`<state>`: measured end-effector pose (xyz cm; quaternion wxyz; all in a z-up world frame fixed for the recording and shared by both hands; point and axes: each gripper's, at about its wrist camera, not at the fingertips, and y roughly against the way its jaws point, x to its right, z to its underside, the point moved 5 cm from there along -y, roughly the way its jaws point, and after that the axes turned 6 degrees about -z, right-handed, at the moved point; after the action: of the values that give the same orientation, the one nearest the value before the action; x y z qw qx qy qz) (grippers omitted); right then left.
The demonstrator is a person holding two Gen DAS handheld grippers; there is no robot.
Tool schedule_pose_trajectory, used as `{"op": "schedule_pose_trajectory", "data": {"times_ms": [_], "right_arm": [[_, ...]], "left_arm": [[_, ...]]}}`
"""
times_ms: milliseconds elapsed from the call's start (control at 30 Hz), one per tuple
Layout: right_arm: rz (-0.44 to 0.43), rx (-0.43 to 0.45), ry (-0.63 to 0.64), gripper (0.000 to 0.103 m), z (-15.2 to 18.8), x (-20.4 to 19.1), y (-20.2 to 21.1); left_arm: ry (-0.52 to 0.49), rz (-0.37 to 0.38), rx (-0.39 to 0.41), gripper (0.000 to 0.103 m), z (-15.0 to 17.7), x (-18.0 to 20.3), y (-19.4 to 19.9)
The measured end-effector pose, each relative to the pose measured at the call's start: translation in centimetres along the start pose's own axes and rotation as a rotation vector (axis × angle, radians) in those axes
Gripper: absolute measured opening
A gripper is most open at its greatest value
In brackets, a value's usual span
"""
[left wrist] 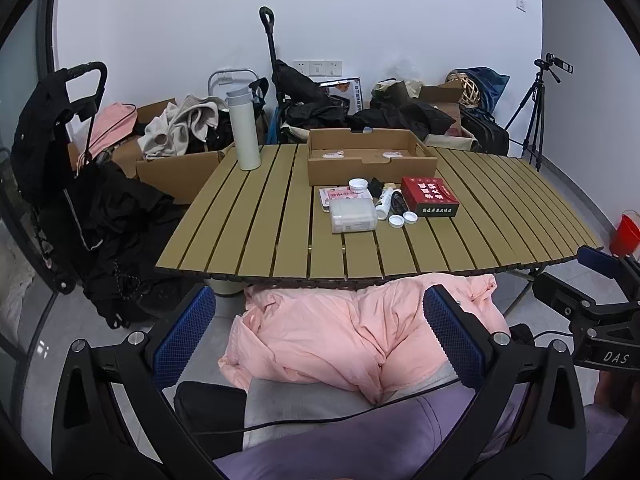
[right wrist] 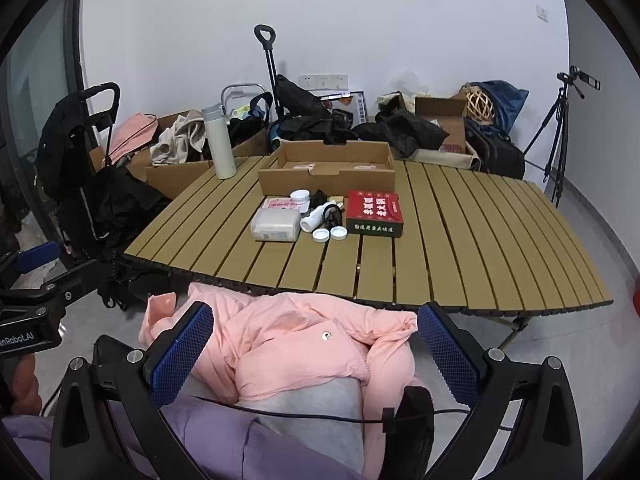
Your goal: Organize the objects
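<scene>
A slatted tan table carries a cluster of small items: a red box, a clear plastic case, a white bottle lying on its side, two white caps and a small white jar. Behind them sits an open cardboard tray. My left gripper and right gripper both hang open over a person's lap, short of the table, with nothing between their blue pads.
A tall white flask stands at the table's far left. A pink jacket lies on the lap. Boxes of clothes, bags and a trolley crowd the back wall. A tripod stands far right, a red bucket beside the table.
</scene>
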<state>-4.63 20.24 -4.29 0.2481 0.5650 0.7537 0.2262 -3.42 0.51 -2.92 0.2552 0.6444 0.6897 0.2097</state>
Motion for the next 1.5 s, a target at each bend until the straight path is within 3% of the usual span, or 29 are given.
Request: {"op": "schedule_pose_trajectory", "data": {"times_ms": [1500], "right_arm": [[0.006, -0.014, 0.031, 0.103, 0.36, -0.59, -0.37]], "left_arm": [[0.000, -0.015, -0.007, 0.103, 0.72, -0.47, -0.17]]}}
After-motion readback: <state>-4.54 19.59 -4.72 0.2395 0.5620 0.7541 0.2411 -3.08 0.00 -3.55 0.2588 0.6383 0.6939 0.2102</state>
